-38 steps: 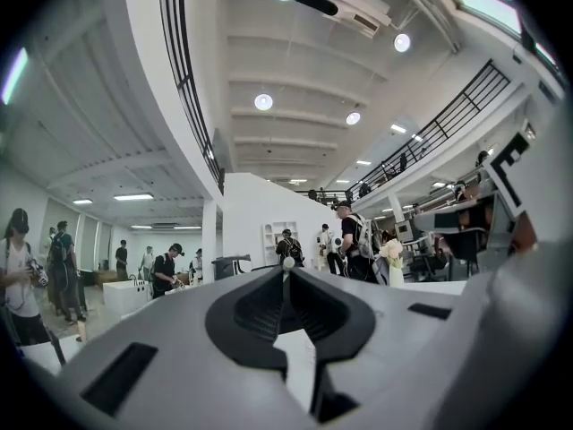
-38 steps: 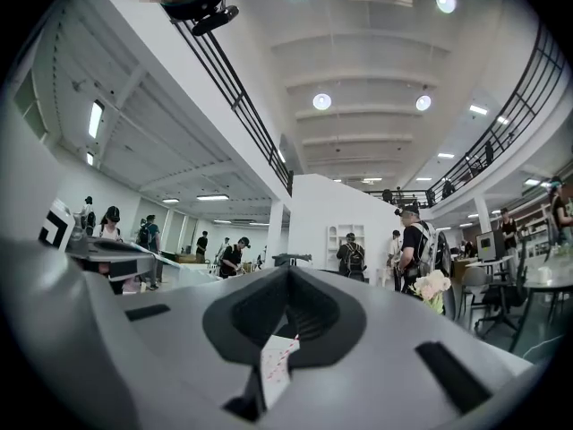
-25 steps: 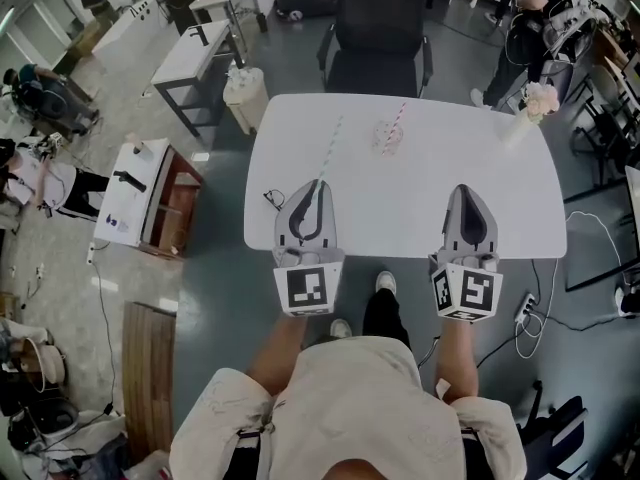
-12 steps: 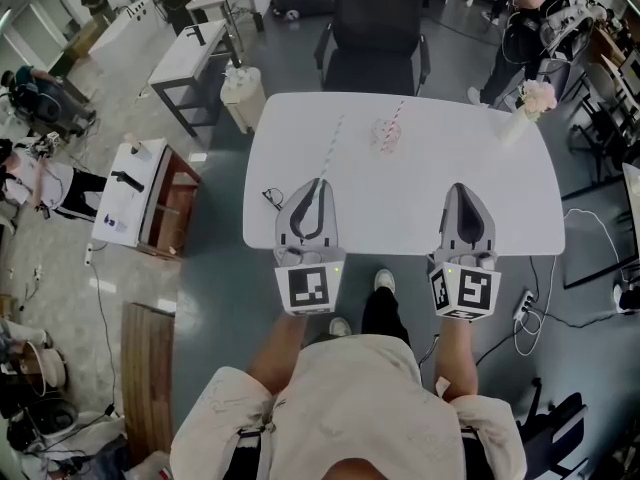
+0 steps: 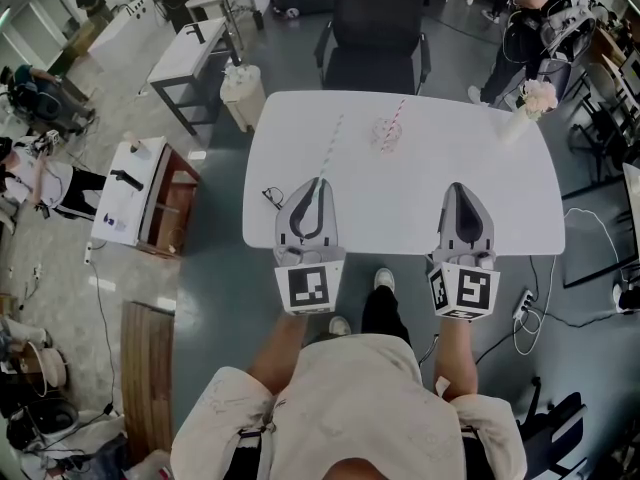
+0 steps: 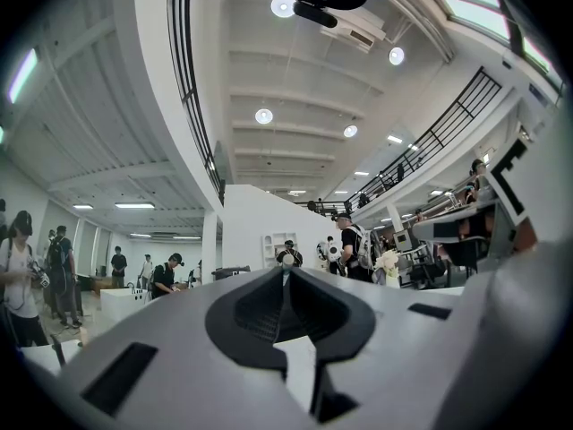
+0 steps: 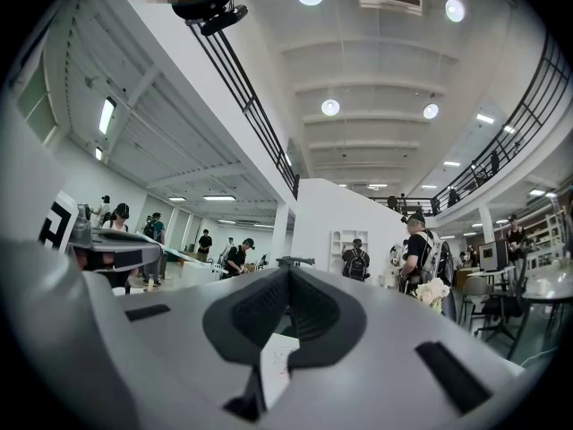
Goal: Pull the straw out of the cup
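Observation:
On the white table a clear cup stands toward the far side, with a red-and-white striped straw leaning out of it. A pale blue striped straw runs from left of the cup back to the tip of my left gripper, whose jaws look shut on its near end. In the left gripper view the jaws meet with a small pale end at the tip. My right gripper hovers over the near right of the table, shut and empty, and its tips meet.
A vase of pale flowers stands at the table's far right corner. A small dark object lies at the left edge. A black office chair sits behind the table. People stand around other desks in the hall.

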{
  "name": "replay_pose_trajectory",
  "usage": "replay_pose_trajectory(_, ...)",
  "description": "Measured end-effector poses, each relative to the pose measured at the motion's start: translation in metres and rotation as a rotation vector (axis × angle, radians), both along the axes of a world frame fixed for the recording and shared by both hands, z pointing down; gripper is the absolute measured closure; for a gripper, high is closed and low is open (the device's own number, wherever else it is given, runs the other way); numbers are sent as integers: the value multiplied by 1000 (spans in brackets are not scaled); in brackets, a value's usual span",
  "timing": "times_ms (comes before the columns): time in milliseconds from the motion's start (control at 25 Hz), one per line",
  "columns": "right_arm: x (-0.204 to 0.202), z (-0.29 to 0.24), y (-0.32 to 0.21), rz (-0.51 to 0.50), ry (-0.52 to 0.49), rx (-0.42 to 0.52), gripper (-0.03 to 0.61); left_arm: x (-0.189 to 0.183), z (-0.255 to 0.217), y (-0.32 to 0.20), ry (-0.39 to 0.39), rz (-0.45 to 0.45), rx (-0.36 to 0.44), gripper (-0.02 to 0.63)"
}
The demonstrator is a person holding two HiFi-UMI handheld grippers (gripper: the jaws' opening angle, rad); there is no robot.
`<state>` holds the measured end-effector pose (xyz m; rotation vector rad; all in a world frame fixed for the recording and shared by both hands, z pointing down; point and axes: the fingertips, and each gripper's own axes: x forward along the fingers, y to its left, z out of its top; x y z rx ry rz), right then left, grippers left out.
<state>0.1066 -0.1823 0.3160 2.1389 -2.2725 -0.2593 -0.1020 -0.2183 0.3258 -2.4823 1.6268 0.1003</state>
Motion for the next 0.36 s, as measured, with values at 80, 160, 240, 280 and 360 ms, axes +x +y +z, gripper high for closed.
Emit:
replay_pose_trajectory(80, 0, 1, 1, -2, 2, -2, 577, 1, 0, 1, 4, 1, 2, 591)
replay_pose_trajectory(160, 0, 2, 1, -3, 2, -4, 577, 2, 2, 0, 1, 2, 1, 590)
replay_pose_trajectory(240, 0, 2, 0, -3, 3, -5, 577, 3, 4, -1, -4, 4, -3, 590)
replay_pose_trajectory(280, 0, 2, -1, -3, 3, -5, 577, 3, 5, -2, -5, 4, -6, 591)
replay_pose_trajectory(360, -1, 1, -1, -5, 3, -5, 578, 4, 7, -2, -7, 5, -12, 589)
